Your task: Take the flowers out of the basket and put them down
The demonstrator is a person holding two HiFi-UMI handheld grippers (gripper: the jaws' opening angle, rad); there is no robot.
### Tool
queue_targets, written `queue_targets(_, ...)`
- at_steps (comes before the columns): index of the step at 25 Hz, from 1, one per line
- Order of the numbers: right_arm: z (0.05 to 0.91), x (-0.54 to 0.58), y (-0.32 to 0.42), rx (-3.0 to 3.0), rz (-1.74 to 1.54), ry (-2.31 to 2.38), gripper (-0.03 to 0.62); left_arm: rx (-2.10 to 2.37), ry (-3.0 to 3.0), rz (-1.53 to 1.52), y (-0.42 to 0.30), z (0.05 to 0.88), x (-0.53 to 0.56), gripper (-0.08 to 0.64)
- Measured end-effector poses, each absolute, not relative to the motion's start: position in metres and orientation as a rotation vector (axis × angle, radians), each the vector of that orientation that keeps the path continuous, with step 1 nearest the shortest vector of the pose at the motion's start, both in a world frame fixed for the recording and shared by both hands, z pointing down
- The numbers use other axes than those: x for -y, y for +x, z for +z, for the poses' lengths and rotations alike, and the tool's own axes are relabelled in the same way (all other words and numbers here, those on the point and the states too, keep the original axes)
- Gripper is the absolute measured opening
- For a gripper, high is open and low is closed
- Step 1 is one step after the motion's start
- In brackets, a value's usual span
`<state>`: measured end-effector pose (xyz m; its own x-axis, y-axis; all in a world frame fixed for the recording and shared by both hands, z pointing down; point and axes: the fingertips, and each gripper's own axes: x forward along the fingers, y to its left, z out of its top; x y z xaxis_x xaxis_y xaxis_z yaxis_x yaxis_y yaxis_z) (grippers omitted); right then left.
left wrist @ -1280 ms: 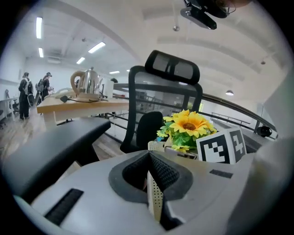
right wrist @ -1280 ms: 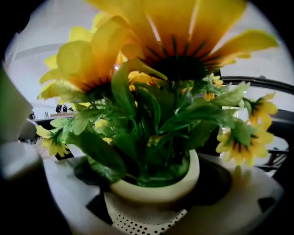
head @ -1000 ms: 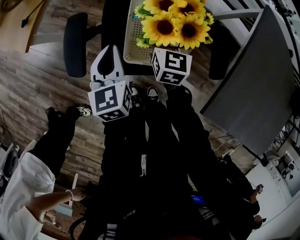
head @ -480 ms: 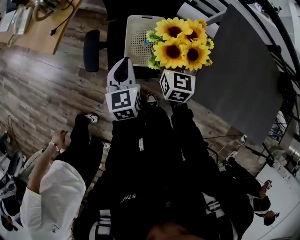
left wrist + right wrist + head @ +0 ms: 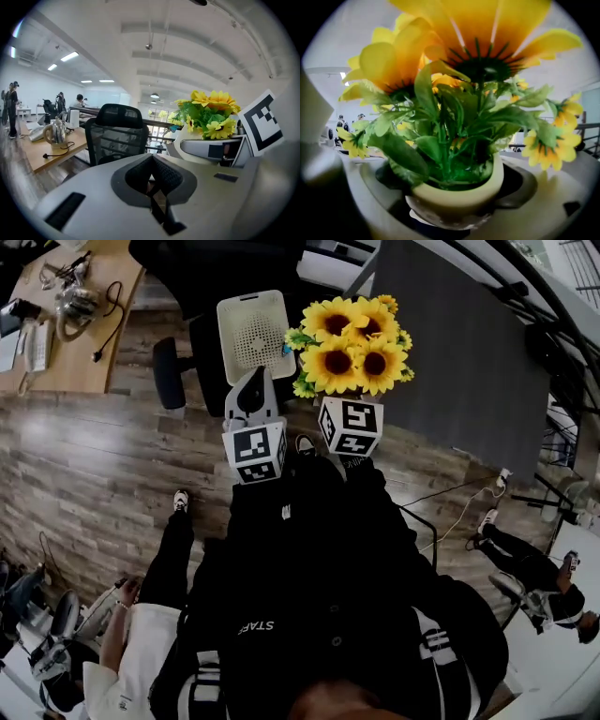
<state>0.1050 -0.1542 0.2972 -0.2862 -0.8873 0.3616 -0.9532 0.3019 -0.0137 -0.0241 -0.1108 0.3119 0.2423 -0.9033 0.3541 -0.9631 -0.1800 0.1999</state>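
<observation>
Wood-plank office floor (image 5: 84,465) lies below me. A black chair (image 5: 169,373) carries the white basket (image 5: 251,329). The sunflowers (image 5: 352,343) hang just beside the basket, their cream pot (image 5: 457,194) clamped in my right gripper (image 5: 351,424). My left gripper (image 5: 250,395) is closed on nothing.

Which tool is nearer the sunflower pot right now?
Right. The right tool is shut on the sunflower pot, carrying it. The left tool is shut and empty, off to the pot's left with a gap between them.
</observation>
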Motion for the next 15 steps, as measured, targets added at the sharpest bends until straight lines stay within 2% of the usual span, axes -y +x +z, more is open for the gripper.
queue_targets(4,0.282,0.144,0.131,2.233,0.336,1.756,0.529,1.65,2.225,0.22,-0.002,0.296,0.114,0.0)
queue_targets(9,0.248,0.126,0.236,2.201,0.313,1.845,0.529,1.614,2.323,0.223,0.097,0.257,0.11,0.0)
queue_targets(15,0.242,0.112,0.327,2.125,0.35,1.938,0.529,1.562,2.393,0.234,0.183,0.25,0.109,0.0)
